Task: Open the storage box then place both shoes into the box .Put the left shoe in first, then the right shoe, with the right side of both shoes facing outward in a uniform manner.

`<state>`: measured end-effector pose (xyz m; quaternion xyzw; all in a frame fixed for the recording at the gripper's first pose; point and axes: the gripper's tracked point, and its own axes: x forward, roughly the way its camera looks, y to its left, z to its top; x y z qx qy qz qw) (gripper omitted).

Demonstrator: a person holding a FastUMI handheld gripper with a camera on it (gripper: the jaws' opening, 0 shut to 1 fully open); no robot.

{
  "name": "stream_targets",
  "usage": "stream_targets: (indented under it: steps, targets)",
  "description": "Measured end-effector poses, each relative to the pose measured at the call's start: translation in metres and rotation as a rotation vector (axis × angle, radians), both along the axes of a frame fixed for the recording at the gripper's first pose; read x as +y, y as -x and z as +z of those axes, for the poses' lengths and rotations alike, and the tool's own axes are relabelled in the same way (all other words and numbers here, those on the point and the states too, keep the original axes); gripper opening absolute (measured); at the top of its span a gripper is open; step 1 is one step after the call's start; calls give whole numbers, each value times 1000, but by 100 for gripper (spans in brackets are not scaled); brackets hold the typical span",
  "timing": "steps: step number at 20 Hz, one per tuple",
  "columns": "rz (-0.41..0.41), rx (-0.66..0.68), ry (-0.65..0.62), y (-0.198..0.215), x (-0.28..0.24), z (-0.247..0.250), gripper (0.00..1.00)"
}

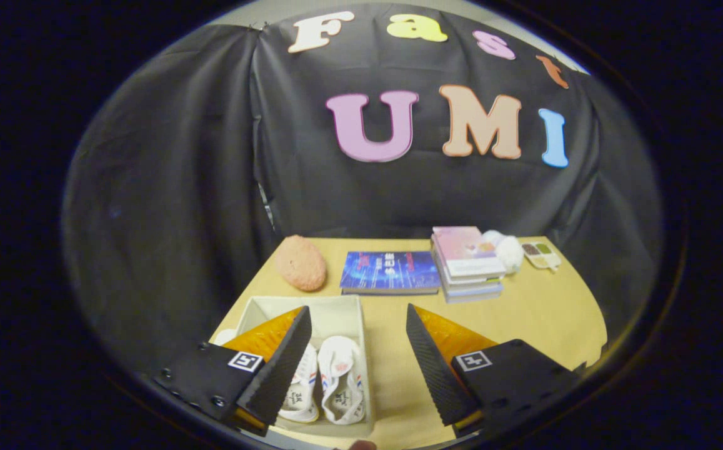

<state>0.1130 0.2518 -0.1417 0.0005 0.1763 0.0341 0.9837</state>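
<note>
An open white storage box (331,310) sits on the tan table, below and between my fingers toward the left one. Two white shoes with red and blue stripes lie side by side inside it: one shoe (302,390) is partly covered by my left finger, the other shoe (344,386) lies just right of it. My gripper (357,325) hovers above the table with its fingers wide apart and nothing between them. The left fingertip (295,331) overlaps the box; the right fingertip (420,331) is over bare table.
Beyond the box lie a pinkish lumpy object (300,262), a blue book (390,272), a stack of books (467,262), a white fluffy thing (506,250) and a small palette-like tray (540,254). Black cloth walls close in the table's far and left sides.
</note>
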Motion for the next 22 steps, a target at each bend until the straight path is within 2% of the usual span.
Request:
stream_targets:
  steps: [6,13,16,22]
  targets:
    - [-19,-202,86,-15,-74,78,96]
    - [-49,-400,65,1,-139,173,95]
    - [-81,-454,46,13,-160,196,95]
    - [-94,-486,38,40,-179,201,95]
